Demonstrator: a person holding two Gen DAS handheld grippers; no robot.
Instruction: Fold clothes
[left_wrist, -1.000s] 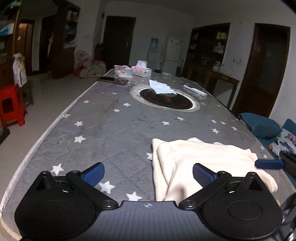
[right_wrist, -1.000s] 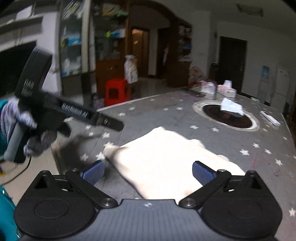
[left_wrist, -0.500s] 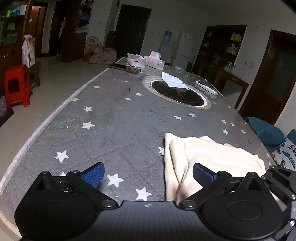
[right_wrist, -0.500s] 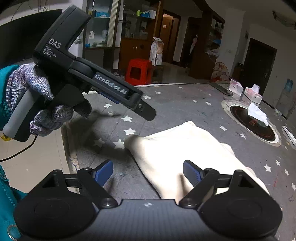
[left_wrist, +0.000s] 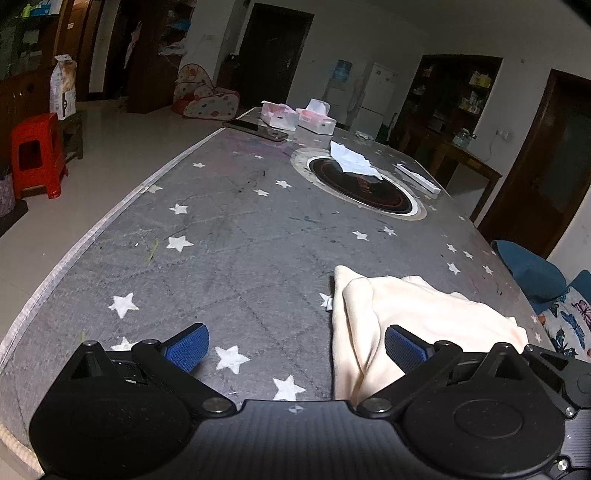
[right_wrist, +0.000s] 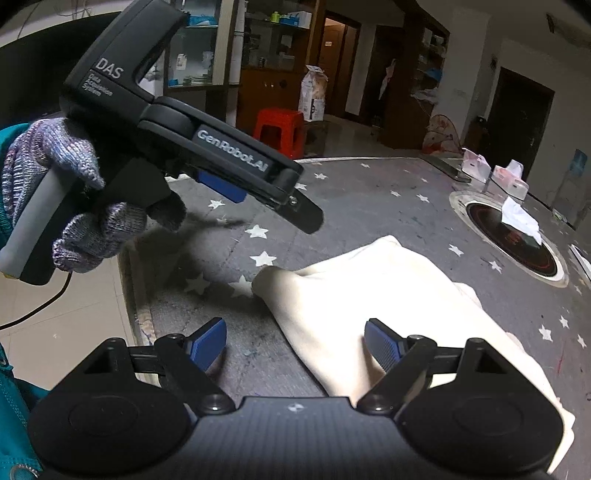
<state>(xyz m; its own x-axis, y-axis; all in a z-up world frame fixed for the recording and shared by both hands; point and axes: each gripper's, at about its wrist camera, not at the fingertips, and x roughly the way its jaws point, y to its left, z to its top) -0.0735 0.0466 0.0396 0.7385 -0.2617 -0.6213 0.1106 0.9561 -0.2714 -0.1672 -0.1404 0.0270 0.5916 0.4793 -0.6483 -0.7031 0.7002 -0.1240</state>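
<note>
Cream fabric, a partly folded garment (right_wrist: 373, 295), lies on a grey star-printed tablecloth (left_wrist: 229, 236) near the table's close edge. Seen along the right gripper (right_wrist: 295, 341), whose blue-padded fingers stand spread and empty, the cloth begins just ahead and runs away to the right, its long axis slanting toward a round inset burner (right_wrist: 511, 240). The left gripper (left_wrist: 295, 345), likewise spread and gripping nothing, has the garment off to its right, one pad over the near fold. From the right wrist view it hangs above the table, left of the cloth. The right gripper appears nearer and better placed for the next fold.
</note>
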